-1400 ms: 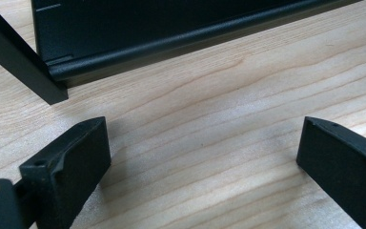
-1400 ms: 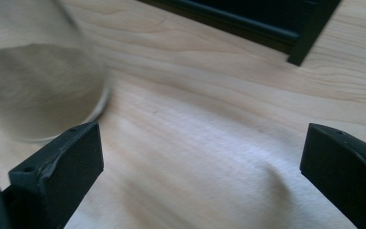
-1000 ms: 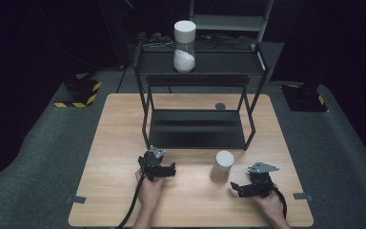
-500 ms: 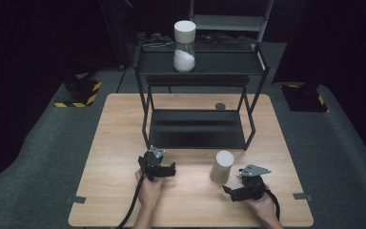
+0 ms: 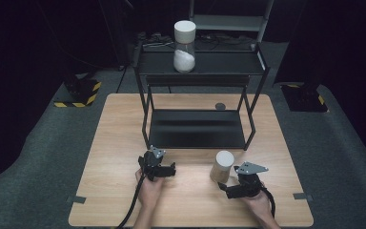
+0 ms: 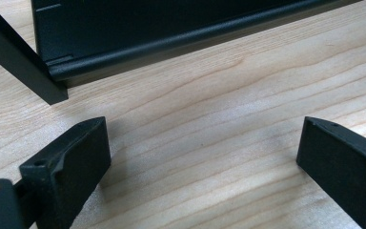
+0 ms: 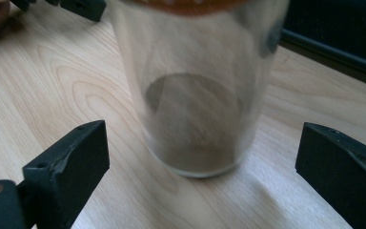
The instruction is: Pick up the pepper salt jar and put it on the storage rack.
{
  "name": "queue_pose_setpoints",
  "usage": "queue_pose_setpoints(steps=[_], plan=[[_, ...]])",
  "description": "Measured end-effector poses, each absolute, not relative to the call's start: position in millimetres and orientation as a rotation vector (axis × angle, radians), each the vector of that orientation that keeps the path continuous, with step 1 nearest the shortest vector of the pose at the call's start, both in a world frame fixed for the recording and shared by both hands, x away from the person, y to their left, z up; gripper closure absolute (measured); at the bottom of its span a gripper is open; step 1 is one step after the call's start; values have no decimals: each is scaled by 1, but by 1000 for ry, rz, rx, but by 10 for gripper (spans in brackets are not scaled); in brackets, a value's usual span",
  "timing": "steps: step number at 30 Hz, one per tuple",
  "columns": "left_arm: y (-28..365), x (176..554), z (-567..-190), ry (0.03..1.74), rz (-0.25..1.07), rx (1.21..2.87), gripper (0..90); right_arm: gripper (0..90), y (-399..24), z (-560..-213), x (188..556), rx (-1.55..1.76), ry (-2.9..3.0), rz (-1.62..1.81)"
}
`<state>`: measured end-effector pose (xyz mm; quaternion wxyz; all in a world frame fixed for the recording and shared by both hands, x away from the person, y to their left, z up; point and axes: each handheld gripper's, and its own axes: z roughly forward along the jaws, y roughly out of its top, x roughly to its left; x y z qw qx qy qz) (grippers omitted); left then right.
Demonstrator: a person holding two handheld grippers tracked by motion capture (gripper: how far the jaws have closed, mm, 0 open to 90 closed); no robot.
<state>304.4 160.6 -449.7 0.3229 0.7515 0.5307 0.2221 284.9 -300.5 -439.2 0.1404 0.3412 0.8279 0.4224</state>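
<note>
- Light wooden desk (image 5: 119, 143) on grey carpet, dark room; black two-tier metal shelf rack (image 5: 198, 129) at the far half.
- Clear glass jar with pale lid (image 5: 221, 165) stands upright on the desk, between the right tongs (image 7: 202, 157); jaws have just been closing, not touching it.
- Left tongs (image 6: 204, 152) released, over bare wood.

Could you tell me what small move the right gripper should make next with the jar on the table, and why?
Probably ease the right gripper a little further forward, then close. In its own view the glass jar stands upright on the table, ahead of the fingers with clear gaps on both sides. The fingers have just been closing slightly, nothing touched yet.
</note>
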Motion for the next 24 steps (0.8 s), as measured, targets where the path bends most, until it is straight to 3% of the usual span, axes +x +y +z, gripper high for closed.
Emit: queue_pose_setpoints(steps=[24], plan=[[161,304,-450,1393,583,1973,41,183,-282,-430,290,974,2298,1318]])
